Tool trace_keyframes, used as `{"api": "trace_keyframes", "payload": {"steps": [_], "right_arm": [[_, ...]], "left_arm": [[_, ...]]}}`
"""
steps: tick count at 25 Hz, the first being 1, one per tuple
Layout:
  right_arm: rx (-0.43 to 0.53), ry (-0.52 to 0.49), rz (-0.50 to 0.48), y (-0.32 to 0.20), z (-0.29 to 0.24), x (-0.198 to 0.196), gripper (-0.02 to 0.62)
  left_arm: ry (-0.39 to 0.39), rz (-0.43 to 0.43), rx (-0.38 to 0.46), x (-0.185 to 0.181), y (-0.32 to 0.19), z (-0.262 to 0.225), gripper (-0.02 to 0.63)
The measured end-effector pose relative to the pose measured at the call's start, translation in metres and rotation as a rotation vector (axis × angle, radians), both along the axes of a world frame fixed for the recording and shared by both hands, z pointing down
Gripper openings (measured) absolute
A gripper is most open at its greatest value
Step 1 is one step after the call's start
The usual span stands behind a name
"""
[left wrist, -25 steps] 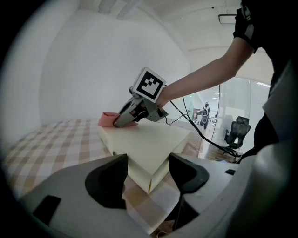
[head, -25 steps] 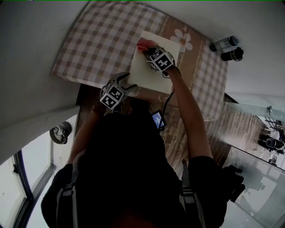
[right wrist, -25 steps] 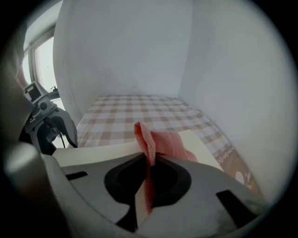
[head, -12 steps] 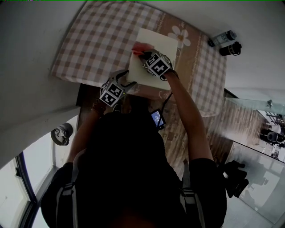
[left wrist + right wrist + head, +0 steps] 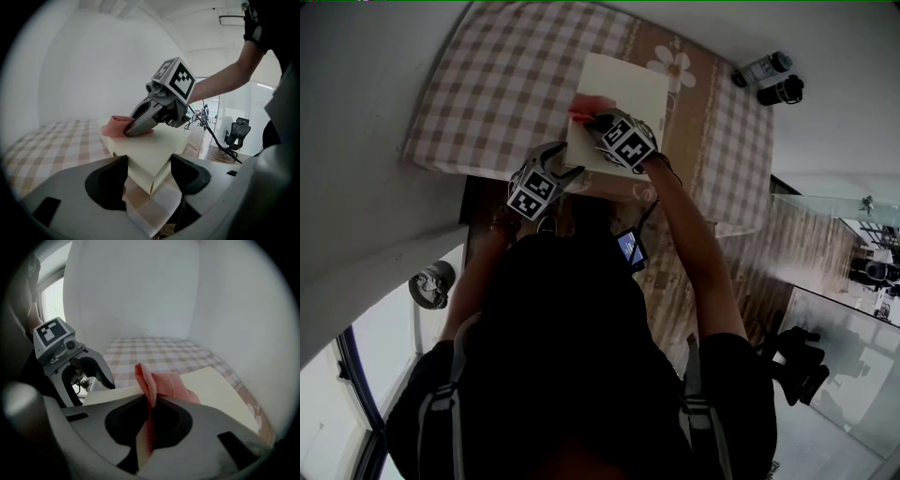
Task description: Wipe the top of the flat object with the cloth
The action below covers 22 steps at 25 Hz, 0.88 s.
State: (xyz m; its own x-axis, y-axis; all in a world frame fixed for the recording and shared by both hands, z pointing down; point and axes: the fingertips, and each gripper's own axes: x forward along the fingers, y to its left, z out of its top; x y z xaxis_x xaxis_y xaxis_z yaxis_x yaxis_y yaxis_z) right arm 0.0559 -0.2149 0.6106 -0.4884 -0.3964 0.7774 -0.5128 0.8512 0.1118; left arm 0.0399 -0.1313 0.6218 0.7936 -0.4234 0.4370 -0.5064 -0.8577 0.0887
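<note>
Right gripper (image 5: 149,414) is clenched on the pink cloth (image 5: 168,383), with a fold pinched between the jaws and the rest bunched ahead of them. The cloth is pressed flat on top of the cream flat object (image 5: 152,146), near its left edge. Left gripper (image 5: 149,174) is released, jaws apart and straddling the object's near corner; can't tell if they touch it. The object lies on the checked tablecloth of the counter (image 5: 492,94), at the near edge. Two bottles (image 5: 762,67) sit on the floor past the far right corner, labels too small to read. Only print visible: square markers on both gripper cubes.
</note>
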Motion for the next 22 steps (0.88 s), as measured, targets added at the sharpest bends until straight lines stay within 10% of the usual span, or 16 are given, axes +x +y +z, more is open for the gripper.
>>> {"api": "trace_keyframes", "payload": {"steps": [22], "right_arm": [[-0.054, -0.065, -0.056, 0.067, 0.0, -0.011, 0.017]], "left_arm": [[-0.011, 0.014, 0.017, 0.006, 0.002, 0.003, 0.311]]}}
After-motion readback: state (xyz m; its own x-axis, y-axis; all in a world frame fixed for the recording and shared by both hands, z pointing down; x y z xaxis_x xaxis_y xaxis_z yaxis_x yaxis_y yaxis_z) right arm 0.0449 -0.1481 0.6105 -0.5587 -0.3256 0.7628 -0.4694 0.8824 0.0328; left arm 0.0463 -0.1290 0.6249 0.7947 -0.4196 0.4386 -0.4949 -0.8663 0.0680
